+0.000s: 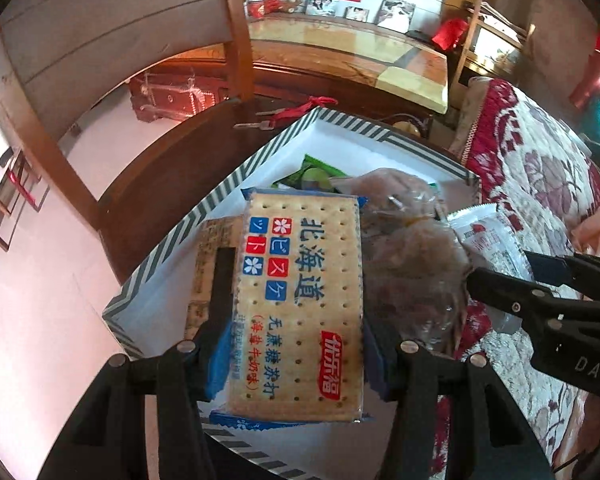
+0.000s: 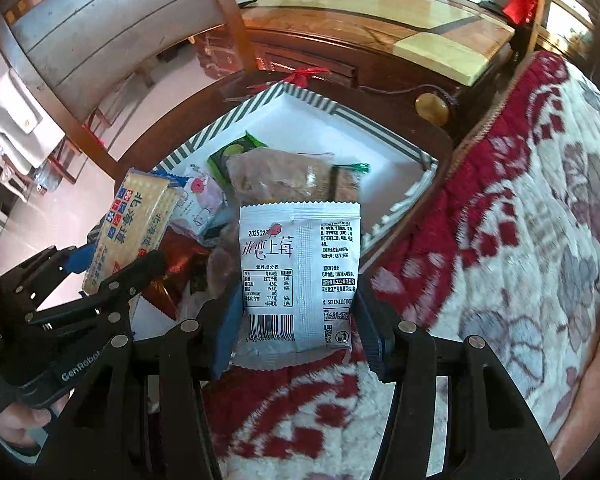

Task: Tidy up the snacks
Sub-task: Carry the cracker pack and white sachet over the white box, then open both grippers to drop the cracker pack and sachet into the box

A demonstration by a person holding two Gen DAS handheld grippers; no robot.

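Beige cracker pack (image 1: 300,304), blue-edged, printed wrapper

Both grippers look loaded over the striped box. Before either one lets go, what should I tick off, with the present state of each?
1. Left gripper clamped on cracker pack: ok.
2. Right gripper clamped on white strawberry packet: ok.
3. Cracker pack over striped box: ok.
4. White packet over the box: not ok, it hangs at the near edge, partly over the floral blanket.
5. Free floor in the box: ok, bare white at the far end.
6. Grippers clear of each other: ok, apart.
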